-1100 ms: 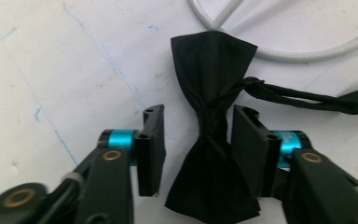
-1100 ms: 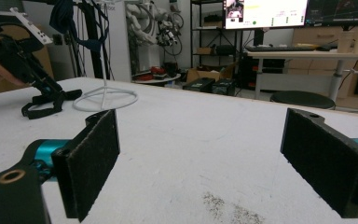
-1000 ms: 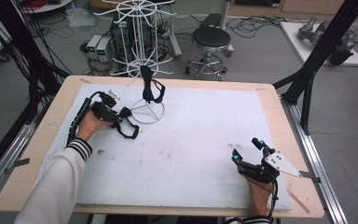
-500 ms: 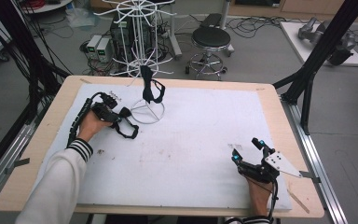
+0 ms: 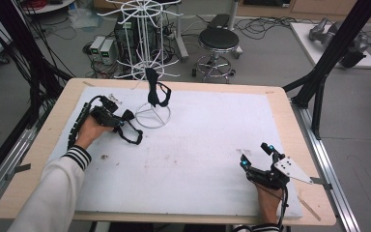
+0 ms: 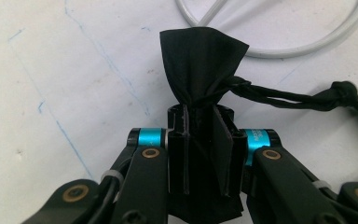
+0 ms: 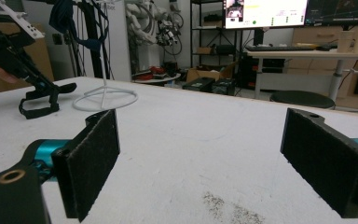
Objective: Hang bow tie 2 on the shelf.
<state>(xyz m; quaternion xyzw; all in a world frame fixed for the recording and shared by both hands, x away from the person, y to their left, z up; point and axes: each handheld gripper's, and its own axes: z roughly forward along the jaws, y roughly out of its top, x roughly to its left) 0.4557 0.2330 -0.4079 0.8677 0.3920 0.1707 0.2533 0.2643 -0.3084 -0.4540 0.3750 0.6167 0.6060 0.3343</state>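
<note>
a white wire rack [image 5: 150, 58] stands at the upper middle of the high view, its ring base [image 5: 152, 116] on the white table [image 5: 212, 145], with a black bow tie [image 5: 155, 93] hanging from it. a stool [image 5: 218, 46] sits on the floor behind. at left centre, the left gripper [image 5: 121, 121] is pinched on a second black bow tie [image 6: 200, 70], its strap [image 5: 133, 135] trailing on the table just beside the ring base. at lower right, the right gripper [image 5: 256, 155] rests with jaws spread wide, well apart from both ties
</note>
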